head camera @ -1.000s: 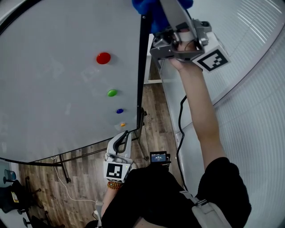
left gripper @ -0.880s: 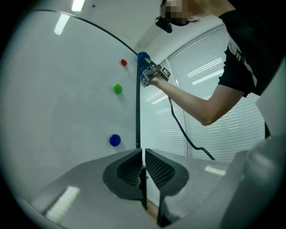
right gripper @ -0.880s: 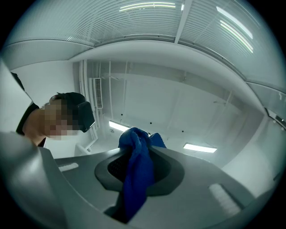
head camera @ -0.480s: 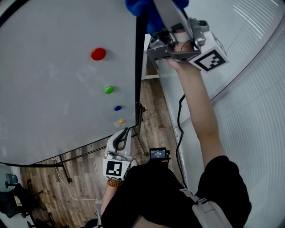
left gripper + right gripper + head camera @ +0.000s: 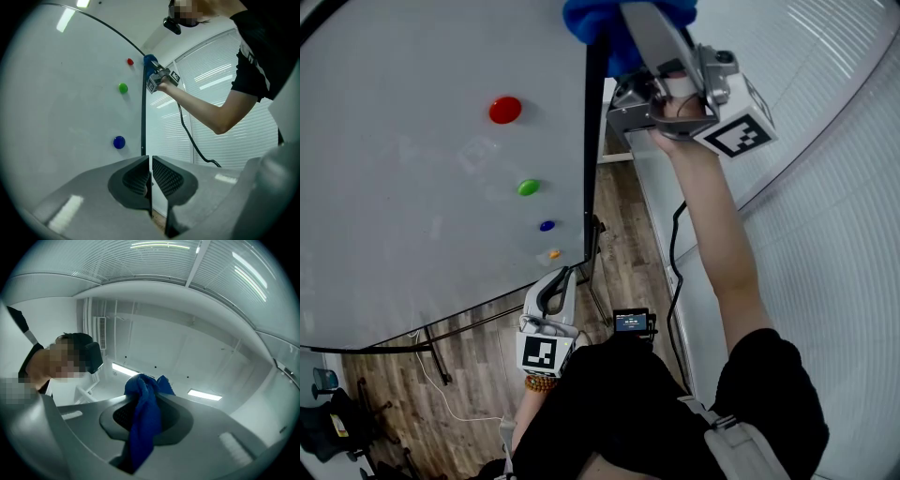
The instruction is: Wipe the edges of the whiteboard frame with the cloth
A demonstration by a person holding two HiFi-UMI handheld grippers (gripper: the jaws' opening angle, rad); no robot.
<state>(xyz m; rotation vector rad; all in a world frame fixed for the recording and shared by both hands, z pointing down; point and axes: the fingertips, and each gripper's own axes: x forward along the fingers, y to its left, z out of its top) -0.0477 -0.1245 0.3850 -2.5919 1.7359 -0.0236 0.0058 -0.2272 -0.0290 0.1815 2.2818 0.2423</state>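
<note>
Whiteboard frame: cloth pinched by right tongs against it as 1 s ago; left tongs together

A red magnet sits highest near the right edge of the board, then a green magnet, a blue magnet and an orange magnet lowest. Wood floor lies beneath, a white cable across it; blinds cover the right wall

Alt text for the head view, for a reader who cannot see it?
The raised right gripper holds a blue cloth against the right edge of the whiteboard frame. The left gripper hangs low by the frame's lower corner, shut and empty. A red magnet and a green magnet dot the board.
</note>
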